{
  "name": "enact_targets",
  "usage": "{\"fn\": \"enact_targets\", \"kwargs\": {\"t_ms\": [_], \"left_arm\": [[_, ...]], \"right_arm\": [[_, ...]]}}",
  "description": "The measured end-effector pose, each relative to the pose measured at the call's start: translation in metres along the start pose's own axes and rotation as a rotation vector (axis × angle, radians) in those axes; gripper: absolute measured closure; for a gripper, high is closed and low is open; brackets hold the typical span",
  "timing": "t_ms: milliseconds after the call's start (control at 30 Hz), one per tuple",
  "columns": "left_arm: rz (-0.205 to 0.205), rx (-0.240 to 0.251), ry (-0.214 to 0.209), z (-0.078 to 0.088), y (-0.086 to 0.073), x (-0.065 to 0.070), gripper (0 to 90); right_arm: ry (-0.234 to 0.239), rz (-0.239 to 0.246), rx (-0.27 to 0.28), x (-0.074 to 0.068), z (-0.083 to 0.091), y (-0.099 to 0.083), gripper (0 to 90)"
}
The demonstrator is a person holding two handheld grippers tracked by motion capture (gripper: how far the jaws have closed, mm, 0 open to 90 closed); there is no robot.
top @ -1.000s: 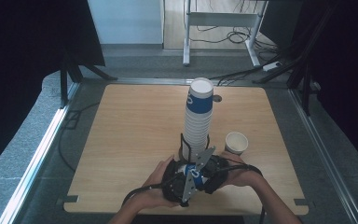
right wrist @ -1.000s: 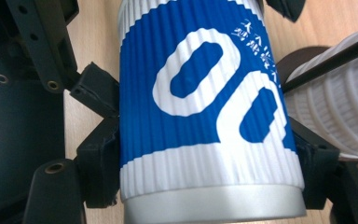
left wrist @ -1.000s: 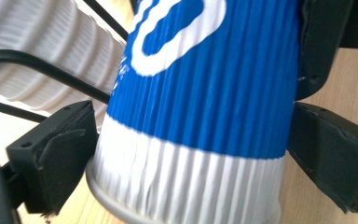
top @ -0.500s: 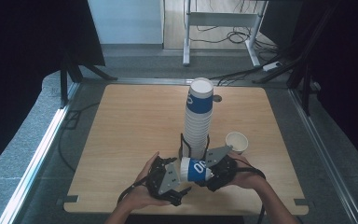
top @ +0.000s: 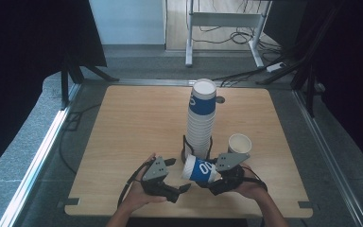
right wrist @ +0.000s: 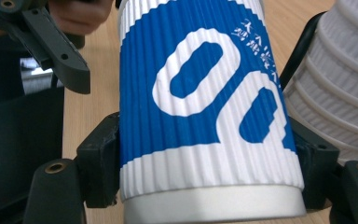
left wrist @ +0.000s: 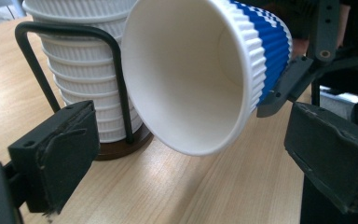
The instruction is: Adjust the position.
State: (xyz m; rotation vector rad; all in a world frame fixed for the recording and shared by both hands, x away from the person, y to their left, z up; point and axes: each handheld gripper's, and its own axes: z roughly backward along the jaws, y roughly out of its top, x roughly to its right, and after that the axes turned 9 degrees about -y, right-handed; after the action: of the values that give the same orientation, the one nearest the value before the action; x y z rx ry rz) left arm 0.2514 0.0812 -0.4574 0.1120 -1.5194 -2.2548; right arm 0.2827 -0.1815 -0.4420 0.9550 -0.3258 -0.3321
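Jaws on the right gripper (top: 216,178) were clamped across the lower body of the blue-and-white ribbed paper cup (top: 199,169), one pad on each side near its base, as the right gripper view showed (right wrist: 205,135). Cup lay on its side above the wooden table (top: 137,123), mouth toward the left gripper (top: 176,189), just in front of the tall stack of white ribbed paper cups (top: 201,120) in its black wire holder (top: 185,150).

Left gripper's jaws stood wide apart with nothing between the pads; they had just been closing slightly. In the left gripper view the cup's open mouth (left wrist: 186,79) faced the camera, ahead of and between the two pads without touching either (left wrist: 58,154).

My read on why: gripping low on the body left the rim free, so the left could take the mouth end or steady it. Looks like a hand-over or re-grip step for stacking, not confirmed.

A single white paper cup (top: 239,143) stood upright to the right of the stack, apart from it.

Versus a second back: both grippers had been bunched together on the cup at the table's near edge; half a second back the left had already separated. At this point it sat farther left and clear of the cup, which stayed with the right. Stack and single cup unchanged.
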Motion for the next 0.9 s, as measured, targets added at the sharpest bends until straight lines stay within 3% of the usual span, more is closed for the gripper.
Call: {"fn": "enact_targets", "kwargs": {"t_ms": [367, 667, 900], "left_arm": [[0.031, -0.002, 0.018, 0.002, -0.001, 0.001, 4.9], [0.066, 0.053, -0.004, 0.012, 0.001, 0.001, 5.1], [0.112, 0.088, -0.030, 0.014, -0.001, -0.003, 5.3]], "right_arm": [[-0.023, -0.098, 0.085, -0.002, 0.004, -0.010, 26.2], [-0.062, -0.177, 0.215, -0.004, 0.005, -0.016, 26.3], [-0.071, -0.210, 0.272, -0.004, 0.003, -0.022, 26.3]]}}
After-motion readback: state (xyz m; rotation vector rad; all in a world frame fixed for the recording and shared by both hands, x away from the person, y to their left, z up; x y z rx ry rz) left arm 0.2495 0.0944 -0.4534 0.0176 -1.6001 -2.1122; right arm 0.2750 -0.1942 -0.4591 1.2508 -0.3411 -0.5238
